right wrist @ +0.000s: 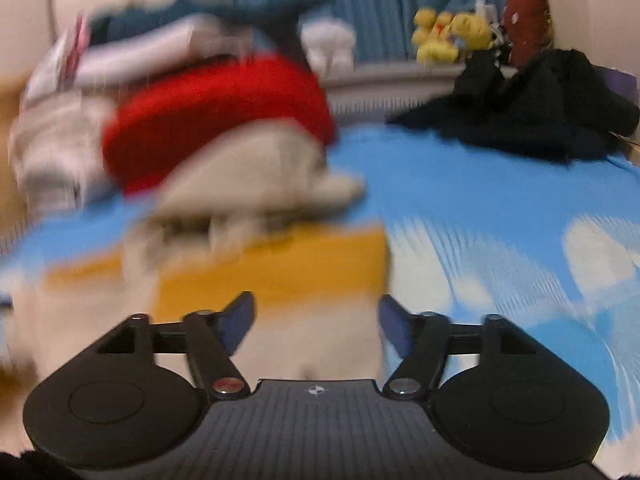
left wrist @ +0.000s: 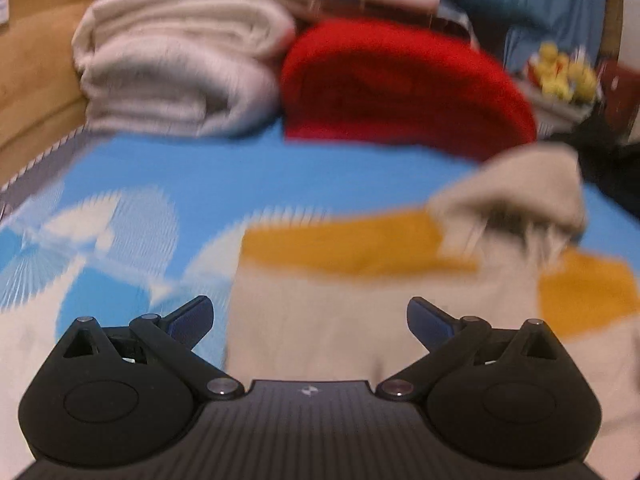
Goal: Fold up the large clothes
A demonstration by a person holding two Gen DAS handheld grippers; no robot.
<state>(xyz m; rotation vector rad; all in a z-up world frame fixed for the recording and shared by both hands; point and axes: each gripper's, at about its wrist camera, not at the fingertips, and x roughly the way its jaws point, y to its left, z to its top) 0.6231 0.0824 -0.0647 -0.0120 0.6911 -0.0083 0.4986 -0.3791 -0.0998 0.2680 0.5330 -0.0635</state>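
Blue cloud-print bedsheet (left wrist: 248, 164) carried a cream and mustard garment (left wrist: 320, 332), with both grippers released above it.

Both views were motion-blurred. Cream fabric with a broad mustard band lay spread flat on the sheet, directly ahead of the left gripper (left wrist: 310, 320) and the right gripper (right wrist: 316, 322); one cream portion (left wrist: 516, 192) was bunched and raised at the far edge. Jaws on each tool stood spread apart, holding nothing. Behind the garment sat a folded red item (left wrist: 400, 88) beside a folded off-white stack (left wrist: 176, 68). Dark clothing (right wrist: 536, 108) lay heaped well apart, near yellow plush toys (right wrist: 448, 36).
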